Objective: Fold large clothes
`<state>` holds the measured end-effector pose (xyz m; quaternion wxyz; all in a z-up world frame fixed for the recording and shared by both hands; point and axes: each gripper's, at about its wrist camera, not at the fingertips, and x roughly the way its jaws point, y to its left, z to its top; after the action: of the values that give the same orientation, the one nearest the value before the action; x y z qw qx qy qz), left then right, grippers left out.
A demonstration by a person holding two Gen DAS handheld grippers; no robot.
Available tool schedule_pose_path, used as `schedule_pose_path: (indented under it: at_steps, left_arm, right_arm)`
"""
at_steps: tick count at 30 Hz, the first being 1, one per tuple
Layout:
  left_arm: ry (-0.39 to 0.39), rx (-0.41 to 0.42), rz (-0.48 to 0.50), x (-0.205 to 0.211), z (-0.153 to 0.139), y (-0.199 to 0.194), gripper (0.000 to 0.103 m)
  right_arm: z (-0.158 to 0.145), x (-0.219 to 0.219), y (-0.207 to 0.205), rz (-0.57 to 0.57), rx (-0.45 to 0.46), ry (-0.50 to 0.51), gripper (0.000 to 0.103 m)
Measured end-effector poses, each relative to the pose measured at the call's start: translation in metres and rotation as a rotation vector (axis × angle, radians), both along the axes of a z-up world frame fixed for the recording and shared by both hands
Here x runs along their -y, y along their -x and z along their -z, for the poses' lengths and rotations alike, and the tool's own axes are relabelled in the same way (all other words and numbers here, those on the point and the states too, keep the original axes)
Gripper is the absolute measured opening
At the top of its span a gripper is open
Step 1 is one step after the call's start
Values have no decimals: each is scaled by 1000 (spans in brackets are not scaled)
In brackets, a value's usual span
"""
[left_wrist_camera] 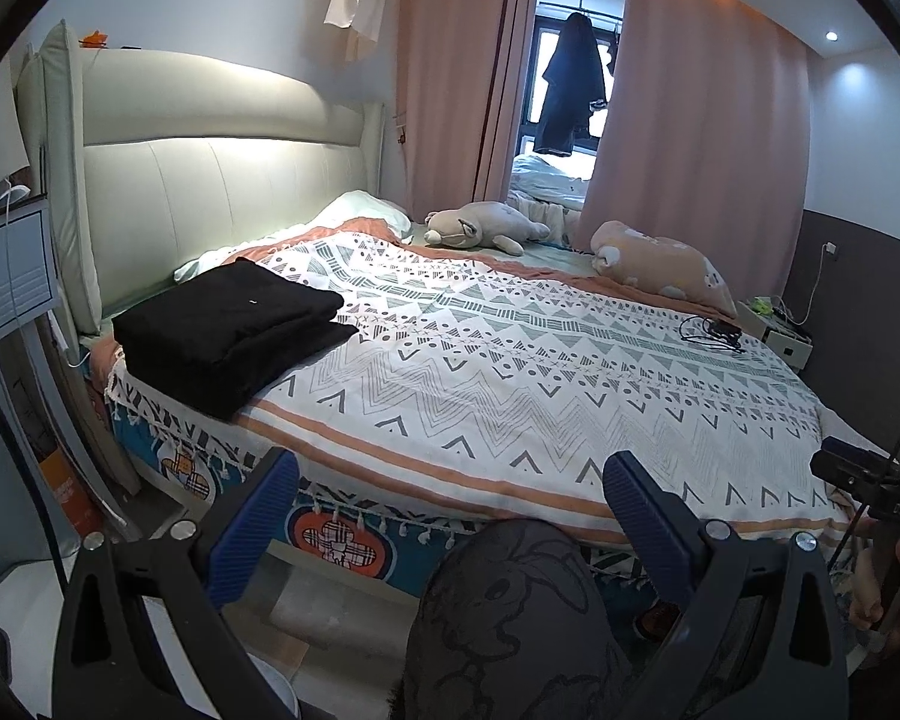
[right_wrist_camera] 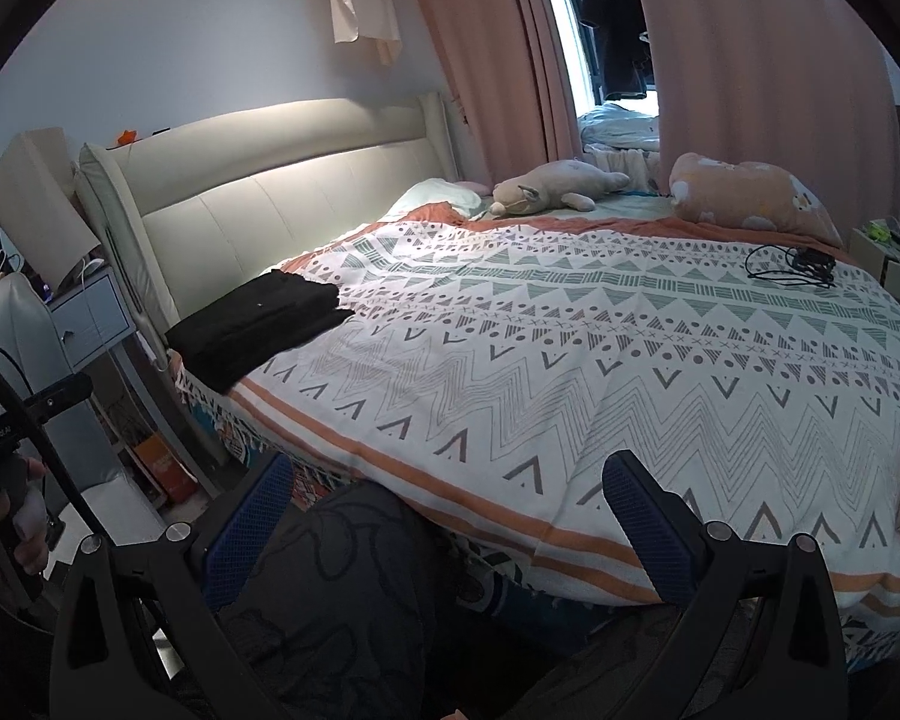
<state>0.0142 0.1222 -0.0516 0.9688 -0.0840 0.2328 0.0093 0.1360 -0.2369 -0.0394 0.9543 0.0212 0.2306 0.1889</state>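
A folded black garment (left_wrist_camera: 234,330) lies in a neat stack on the near left corner of the bed, by the headboard; it also shows in the right wrist view (right_wrist_camera: 258,321). My left gripper (left_wrist_camera: 450,516) is open and empty, held back from the bed's near edge, above the person's patterned knee (left_wrist_camera: 510,612). My right gripper (right_wrist_camera: 444,516) is open and empty too, off the bed's near edge. The right gripper's body shows at the right edge of the left wrist view (left_wrist_camera: 870,480).
The bed has a patterned white bedspread (left_wrist_camera: 540,372). A plush toy (left_wrist_camera: 480,228) and a pillow (left_wrist_camera: 660,270) lie at the far side, a black cable bundle (left_wrist_camera: 714,333) at the right. Pink curtains (left_wrist_camera: 690,120) hang behind. A nightstand (left_wrist_camera: 12,270) stands left of the bed.
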Motion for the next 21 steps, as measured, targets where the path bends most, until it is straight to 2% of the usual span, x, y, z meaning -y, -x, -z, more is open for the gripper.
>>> schedule_pose_path:
  at_steps: [8,21]
  left_arm:
    - [11,-14,-25,-4,9,0,103]
    - [2,9,-31,-7,5,5,103]
  right_arm:
    - [3,4,2,44,6,19,103]
    - [4,-5,8,32,14,29,103]
